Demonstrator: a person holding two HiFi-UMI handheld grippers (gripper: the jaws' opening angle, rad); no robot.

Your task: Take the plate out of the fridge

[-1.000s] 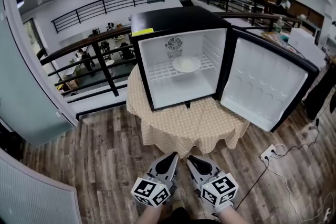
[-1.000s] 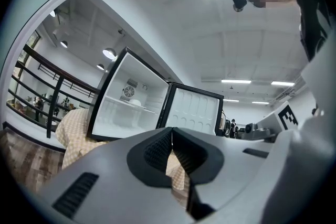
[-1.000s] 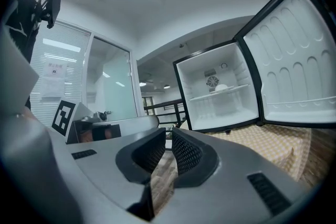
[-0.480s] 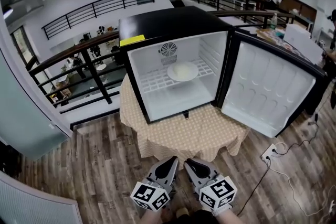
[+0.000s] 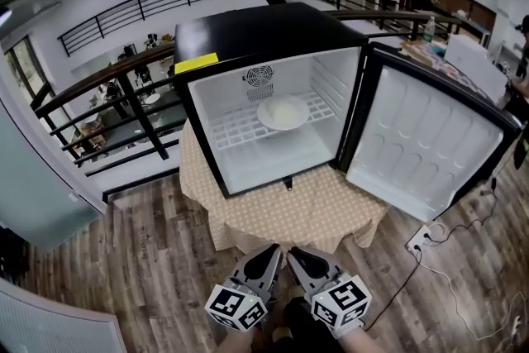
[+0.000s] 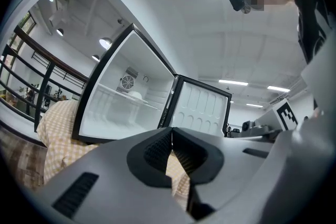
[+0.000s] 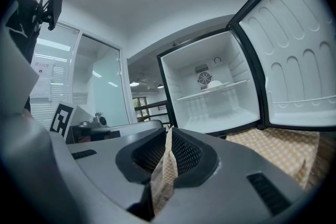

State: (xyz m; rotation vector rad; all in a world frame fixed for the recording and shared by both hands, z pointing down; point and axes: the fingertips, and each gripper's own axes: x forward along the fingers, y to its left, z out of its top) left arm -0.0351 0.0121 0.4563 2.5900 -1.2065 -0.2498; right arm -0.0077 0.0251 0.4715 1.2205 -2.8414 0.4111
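A white plate [image 5: 282, 112] lies on the wire shelf inside the black mini fridge [image 5: 256, 37], whose door [image 5: 421, 145] stands wide open to the right. Both grippers hang low in front of the table, well short of the fridge. My left gripper [image 5: 269, 250] and right gripper [image 5: 295, 254] sit side by side, tips pointing at the fridge, each shut with nothing held. The left gripper view has the plate [image 6: 135, 95] far beyond the closed jaws of the left gripper [image 6: 171, 131]. From the right gripper [image 7: 169, 131] the plate [image 7: 216, 84] is likewise distant.
The fridge stands on a small table under a checkered cloth [image 5: 281, 215]. A black railing [image 5: 124, 95] runs behind it over a lower floor. A power strip [image 5: 417, 240] and cable lie on the wood floor at the right. People stand far back.
The view has drawn nearer to the fridge, which looks larger and lower in frame. Both grippers stay low, side by side and shut.
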